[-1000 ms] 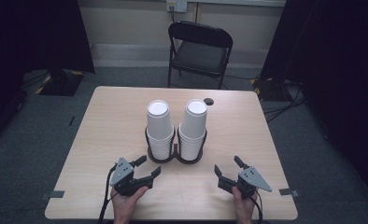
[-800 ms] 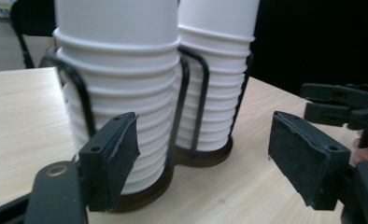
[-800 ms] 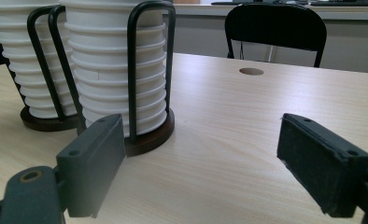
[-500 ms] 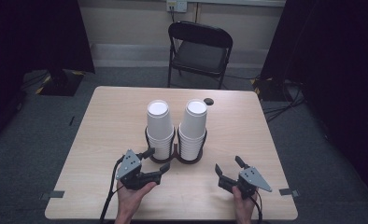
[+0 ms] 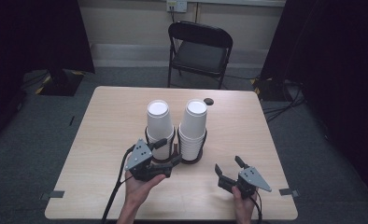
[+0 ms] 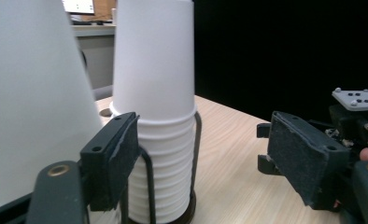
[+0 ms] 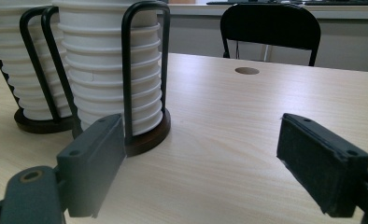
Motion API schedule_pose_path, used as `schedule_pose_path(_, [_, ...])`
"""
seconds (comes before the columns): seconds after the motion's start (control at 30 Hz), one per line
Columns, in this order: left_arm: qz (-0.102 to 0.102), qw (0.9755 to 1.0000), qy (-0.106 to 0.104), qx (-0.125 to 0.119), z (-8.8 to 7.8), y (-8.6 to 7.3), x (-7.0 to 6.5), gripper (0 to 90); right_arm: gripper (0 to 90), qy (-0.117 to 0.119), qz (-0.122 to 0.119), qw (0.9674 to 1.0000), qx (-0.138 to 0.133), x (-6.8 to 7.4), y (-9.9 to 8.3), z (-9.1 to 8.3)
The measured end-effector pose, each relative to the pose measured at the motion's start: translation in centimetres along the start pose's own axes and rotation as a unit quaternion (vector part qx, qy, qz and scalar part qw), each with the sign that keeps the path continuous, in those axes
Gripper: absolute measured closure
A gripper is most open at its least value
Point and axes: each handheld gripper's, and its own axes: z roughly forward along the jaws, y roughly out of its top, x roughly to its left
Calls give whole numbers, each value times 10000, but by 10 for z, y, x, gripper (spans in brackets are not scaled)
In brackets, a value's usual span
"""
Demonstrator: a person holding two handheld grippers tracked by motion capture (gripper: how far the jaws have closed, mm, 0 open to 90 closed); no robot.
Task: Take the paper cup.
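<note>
Left to right, as I see it from the console. My left hand-held gripper is raised off the worktop, close in against the front of the left wire cup holder. Its jaws are spread and pinch nothing. In the left gripper view one pad sits just beside a wire upright of a holder, but I can't tell whether it actually touches.

The left stack of white paper cups stands upside down in that holder. The right stack of white paper cups stands the same way in the right wire cup holder, just beside the first. Both holders sit near the middle of the worktop.

My right hand-held gripper rests low near the front right, jaws spread wide and empty. It is aimed at the right holder's base and is still well apart from it.

My read is that the job has barely started. No cup is lifted, both stacks look full and seated, and no grip has been made. Closing on a cup or a holder, and everything after that, is still to do.

Against the earlier frame, the left hand-held gripper has lifted and come forward towards the left holder. The right one hasn't budged, and neither have the cups.
</note>
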Motion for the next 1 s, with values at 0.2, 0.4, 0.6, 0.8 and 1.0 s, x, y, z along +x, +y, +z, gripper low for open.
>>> schedule_pose_path(0.2, [157,9998,92,100,14,17,0,252,152,8,-16,10000,21,0,0,0])
schedule_pose_path(0.4, [168,9997,124,132,24,30,1,246,152,17,-4,10000,22,0,0,0])
schedule_pose_path(0.6, [291,9993,194,99,32,47,-2,247,152,13,5,10000,28,0,0,0])
schedule_pose_path(0.8, [362,9986,374,133,41,60,0,246,152,16,18,10000,37,-1,0,1])
schedule_pose_path(1.0, [336,9978,567,94,49,67,0,246,154,19,36,10000,33,-1,0,1])
